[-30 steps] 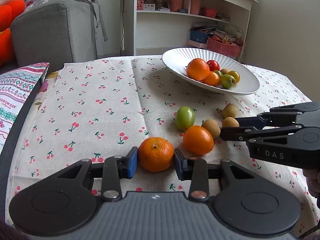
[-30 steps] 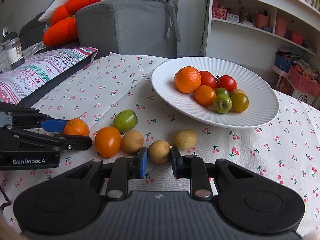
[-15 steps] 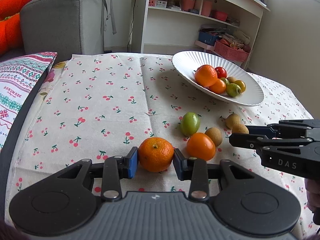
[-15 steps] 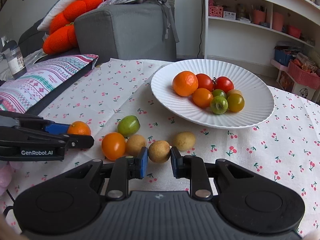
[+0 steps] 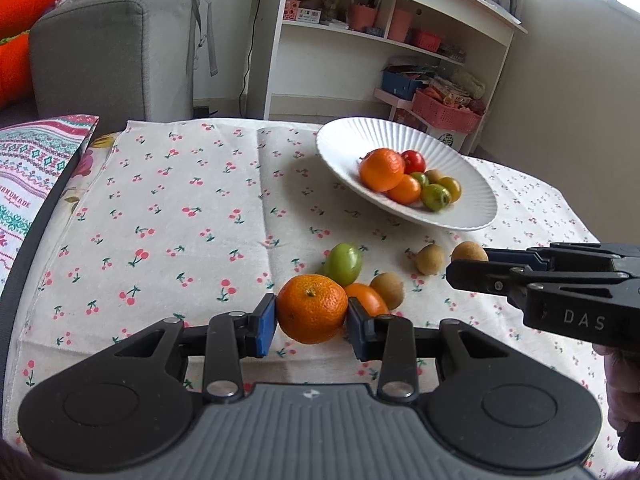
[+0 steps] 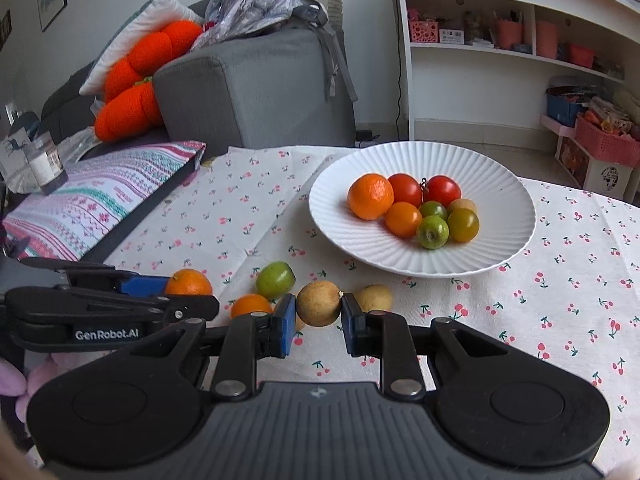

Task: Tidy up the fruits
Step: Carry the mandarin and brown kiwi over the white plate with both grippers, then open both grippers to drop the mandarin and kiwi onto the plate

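My left gripper (image 5: 311, 325) is shut on a mandarin (image 5: 312, 307) and holds it above the cloth. My right gripper (image 6: 318, 320) is shut on a small brown round fruit (image 6: 318, 302), also lifted. In the left wrist view that fruit (image 5: 469, 251) shows at the right gripper's tip. A white ribbed plate (image 5: 472, 184) (image 6: 500, 196) farther back holds a mandarin, an orange tomato, red tomatoes and green fruits. On the cloth lie a green fruit (image 5: 342, 264) (image 6: 275, 279), an orange tomato (image 5: 367, 298) (image 6: 250, 305) and two brown fruits (image 5: 387, 289) (image 5: 429, 258).
The table wears a cherry-print cloth (image 5: 180, 216). A patterned cushion (image 6: 100, 196) lies at the left edge. A grey sofa (image 6: 256, 88) and a white shelf unit (image 5: 384, 40) stand behind the table.
Both grippers have risen with their fruits off the cloth. The plate and the loose fruits have not moved.
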### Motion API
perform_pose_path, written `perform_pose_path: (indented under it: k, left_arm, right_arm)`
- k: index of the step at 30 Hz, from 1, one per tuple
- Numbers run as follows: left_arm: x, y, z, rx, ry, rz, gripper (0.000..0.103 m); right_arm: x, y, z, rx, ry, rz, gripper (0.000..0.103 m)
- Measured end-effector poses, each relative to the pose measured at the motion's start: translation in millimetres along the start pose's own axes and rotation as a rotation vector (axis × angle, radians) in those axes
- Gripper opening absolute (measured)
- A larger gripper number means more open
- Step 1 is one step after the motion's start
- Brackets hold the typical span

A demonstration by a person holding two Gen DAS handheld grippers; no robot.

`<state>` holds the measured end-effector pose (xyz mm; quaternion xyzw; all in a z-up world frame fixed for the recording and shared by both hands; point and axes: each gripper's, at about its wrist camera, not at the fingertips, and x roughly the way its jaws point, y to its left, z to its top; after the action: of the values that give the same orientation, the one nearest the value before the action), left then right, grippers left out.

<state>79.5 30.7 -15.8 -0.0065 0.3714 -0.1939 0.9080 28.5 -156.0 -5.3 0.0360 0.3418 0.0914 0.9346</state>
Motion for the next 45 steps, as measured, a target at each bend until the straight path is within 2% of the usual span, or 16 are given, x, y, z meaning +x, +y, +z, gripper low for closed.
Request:
perform_pose_path:
  k: [11, 19, 25, 31, 45]
  left_arm:
    - [-6.2, -25.0, 21.9, 0.008, -0.066, -0.027, 0.021]
    - [8.4, -57.0, 49.3, 0.055, -0.104, -0.052, 0.021]
    - [37.9, -79.7, 60.4, 0.095, -0.088, -0.071, 0.021]
    - [68.0, -87.0, 64.4, 0.114, -0.060, -0.072, 0.021]
    - [97.1, -91.0, 64.1, 0.122, -0.040, -0.065, 0.021]
  right_arm:
    - [-9.9, -21.5, 14.4, 0.058, -0.053, -0.041, 0.022]
    - [-4.9, -51.8, 31.5, 0.061, -0.074, -0.104, 0.022]
    - [7.1, -74.5, 46.1, 0.039, -0.074, -0.127, 0.022]
    - [24.9, -92.3, 49.8, 0.017, -0.048, -0.132, 0.022]
    - [49.7, -109.0, 47.5, -0.007, -0.014, -0.138, 0.022]
